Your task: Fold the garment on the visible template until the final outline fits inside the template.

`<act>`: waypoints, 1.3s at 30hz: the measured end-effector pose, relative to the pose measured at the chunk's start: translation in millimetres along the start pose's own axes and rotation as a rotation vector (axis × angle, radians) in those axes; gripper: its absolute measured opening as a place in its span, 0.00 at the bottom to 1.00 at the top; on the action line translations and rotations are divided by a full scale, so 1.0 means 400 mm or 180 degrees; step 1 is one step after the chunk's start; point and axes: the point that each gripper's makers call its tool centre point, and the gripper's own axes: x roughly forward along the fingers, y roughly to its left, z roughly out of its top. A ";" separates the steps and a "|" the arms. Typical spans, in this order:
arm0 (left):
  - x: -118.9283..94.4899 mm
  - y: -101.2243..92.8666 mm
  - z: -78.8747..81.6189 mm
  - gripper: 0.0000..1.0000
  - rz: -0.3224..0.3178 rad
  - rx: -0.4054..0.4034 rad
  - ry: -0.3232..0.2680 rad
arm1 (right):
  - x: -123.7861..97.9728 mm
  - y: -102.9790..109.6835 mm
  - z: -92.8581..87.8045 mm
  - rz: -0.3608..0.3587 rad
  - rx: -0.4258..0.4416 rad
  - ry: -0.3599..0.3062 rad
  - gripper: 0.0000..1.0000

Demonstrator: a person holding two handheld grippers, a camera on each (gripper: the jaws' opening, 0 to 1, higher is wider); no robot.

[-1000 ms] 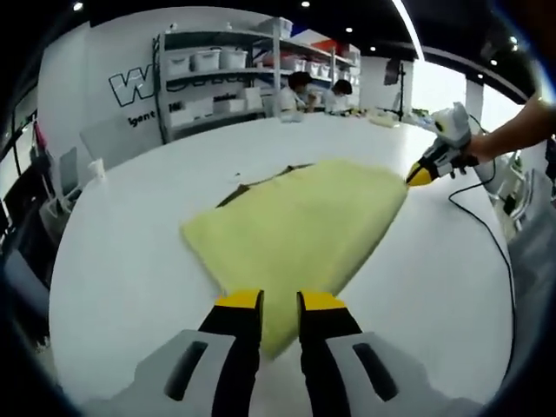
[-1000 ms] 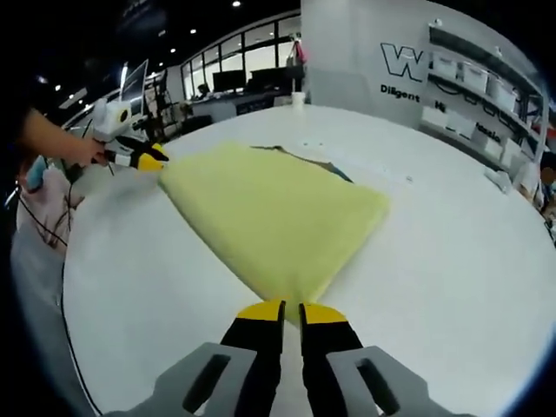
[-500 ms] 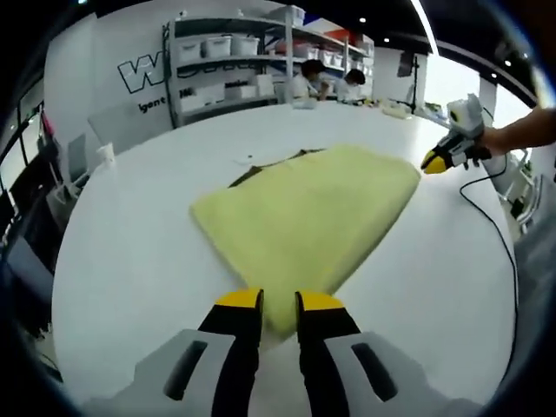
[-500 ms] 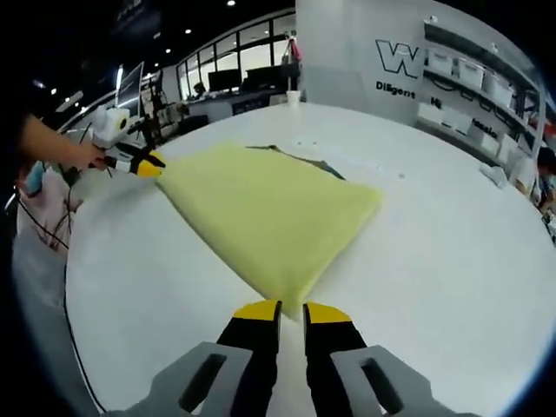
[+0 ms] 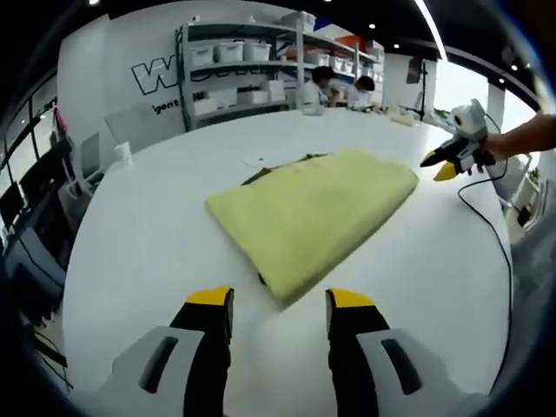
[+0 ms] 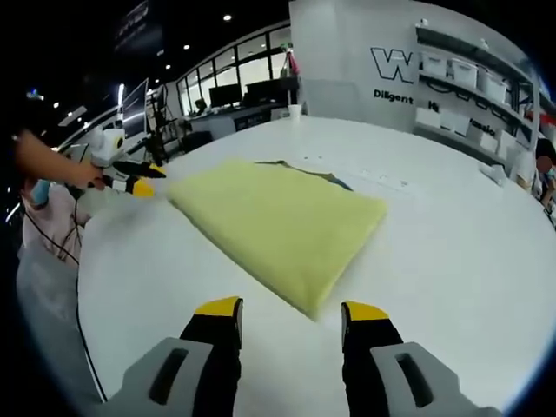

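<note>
On the white table [image 5: 130, 261] our folded yellow garment [image 5: 313, 213] now lies free over the dark template [image 5: 261, 174]; half a second ago we still pinched its corners. The fold looks finished, though we cannot tell whether it fits. Our left gripper [image 5: 278, 304] and right gripper [image 6: 291, 314] hover just short of it, jaws spread and empty.
</note>
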 end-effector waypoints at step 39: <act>-0.170 -0.111 0.015 0.84 0.0051 0.0037 -0.0222 | -0.189 0.176 -0.007 0.0022 -0.0213 -0.0365 0.82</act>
